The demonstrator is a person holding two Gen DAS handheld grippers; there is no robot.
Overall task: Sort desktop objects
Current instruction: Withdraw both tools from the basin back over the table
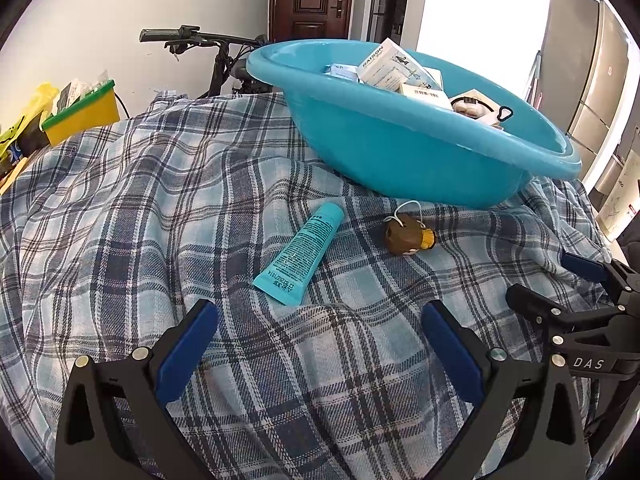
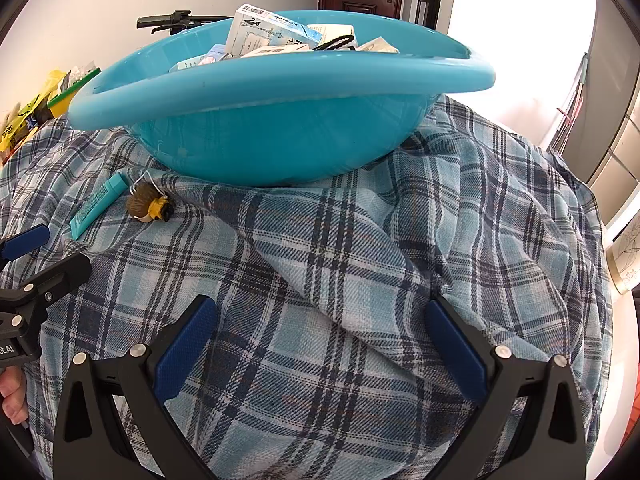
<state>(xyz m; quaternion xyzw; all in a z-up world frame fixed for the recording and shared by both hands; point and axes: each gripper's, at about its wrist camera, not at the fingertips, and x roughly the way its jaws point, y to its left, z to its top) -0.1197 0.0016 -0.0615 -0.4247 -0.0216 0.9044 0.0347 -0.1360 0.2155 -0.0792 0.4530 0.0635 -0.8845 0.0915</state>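
Observation:
A teal tube (image 1: pixel 301 254) lies on the plaid cloth (image 1: pixel 140 208) just ahead of my left gripper (image 1: pixel 320 316), which is open and empty. A small brown and yellow toy (image 1: pixel 408 234) with a white loop lies right of the tube, in front of the blue basin (image 1: pixel 400 152). The basin holds several boxes (image 1: pixel 390 66). In the right wrist view the tube (image 2: pixel 96 206) and the toy (image 2: pixel 149 204) lie at the far left, by the basin (image 2: pixel 280 136). My right gripper (image 2: pixel 320 312) is open and empty over bare cloth (image 2: pixel 340 272).
A yellow bin with a green rim (image 1: pixel 84 114) stands at the back left among packets. A bicycle handlebar (image 1: pixel 192 38) is behind the table. The right gripper (image 1: pixel 580 304) shows at the right edge of the left wrist view. A fridge (image 1: pixel 592 80) stands at the right.

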